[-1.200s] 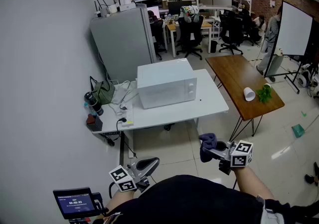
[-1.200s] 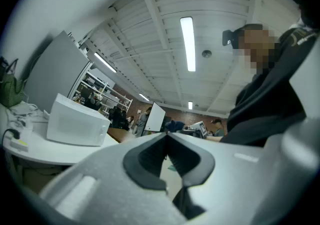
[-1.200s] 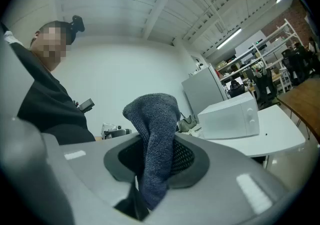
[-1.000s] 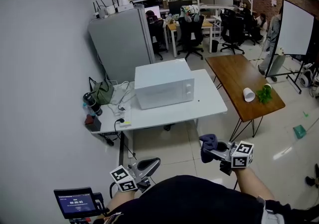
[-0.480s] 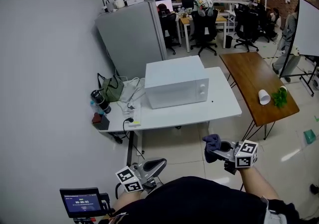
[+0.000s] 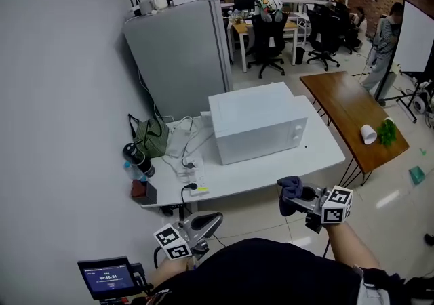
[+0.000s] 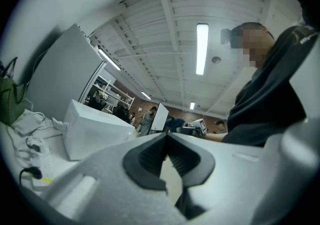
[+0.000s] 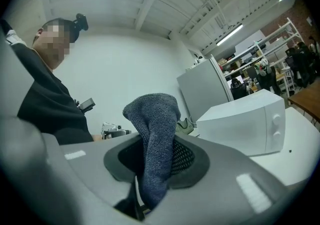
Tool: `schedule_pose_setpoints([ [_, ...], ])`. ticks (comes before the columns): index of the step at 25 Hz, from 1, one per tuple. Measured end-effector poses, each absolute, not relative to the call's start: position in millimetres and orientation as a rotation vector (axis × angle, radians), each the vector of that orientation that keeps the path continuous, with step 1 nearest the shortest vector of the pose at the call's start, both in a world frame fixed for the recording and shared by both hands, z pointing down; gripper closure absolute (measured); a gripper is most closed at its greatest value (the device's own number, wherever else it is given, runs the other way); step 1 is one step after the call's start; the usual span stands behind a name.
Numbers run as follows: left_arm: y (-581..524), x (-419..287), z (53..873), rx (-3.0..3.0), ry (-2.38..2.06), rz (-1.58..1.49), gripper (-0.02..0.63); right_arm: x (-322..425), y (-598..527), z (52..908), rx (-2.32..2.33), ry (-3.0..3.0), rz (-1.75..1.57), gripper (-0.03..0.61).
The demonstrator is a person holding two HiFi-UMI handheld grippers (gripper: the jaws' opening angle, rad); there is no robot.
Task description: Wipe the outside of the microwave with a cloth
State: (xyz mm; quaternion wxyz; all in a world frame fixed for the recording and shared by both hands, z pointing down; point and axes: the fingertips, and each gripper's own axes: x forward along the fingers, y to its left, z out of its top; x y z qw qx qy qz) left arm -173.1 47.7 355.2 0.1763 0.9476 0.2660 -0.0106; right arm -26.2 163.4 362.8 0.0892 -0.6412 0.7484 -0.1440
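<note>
**Microwave (image 6: 261,120) not yet touched: cloth in hand, approach step**

Right gripper (image 6: 297,200): jaws clenched on a dark blue cloth (image 6: 290,190). A bunched fold stands up past the tips and the rest is pinched between the pads. Held low, close to the person's body.

Left gripper (image 6: 211,219): jaws pressed together at the tips, nothing between them. Also low and close to the body.

Ahead of both grippers, roughly between their lines, the microwave sits on a white table (image 6: 285,169). Its door is shut and its front faces the grippers. It is well apart from the cloth, with no contact.

Judgement: this is the carry-in, before any wiping. The next move calls for bringing the right gripper up and forward until the loose fold lies flat on a panel, the top or the front being nearest. Then stroke with light pressure so the casing does not slide. The left gripper is free to brace the casing.

Containers:
- Green bag (image 6: 150,137), ahead-left of the left gripper by the wall; contents hidden.
- Dark bottle (image 6: 138,159) beside the bag, capped; fill not visible.
- White cup (image 6: 368,134), ahead-right of the right gripper on a brown table (image 6: 339,97), lying on its side; inside not readable.
- Microwave cavity: unseen behind the shut door.
</note>
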Motion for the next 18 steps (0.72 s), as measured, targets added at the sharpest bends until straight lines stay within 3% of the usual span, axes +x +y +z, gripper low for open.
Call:
schedule_pose_setpoints([
  [9,0.4,-113.5,374.0,2.634,0.797,0.014,0.611,27.9,118.7,378.9,-1.947,2.208,-0.474,0.483],
  [18,-33.7,19.9,369.8,2.74,0.571,-0.022,0.611,157.1,68.1,360.5,-1.695,2.474,-0.288,0.482],
])
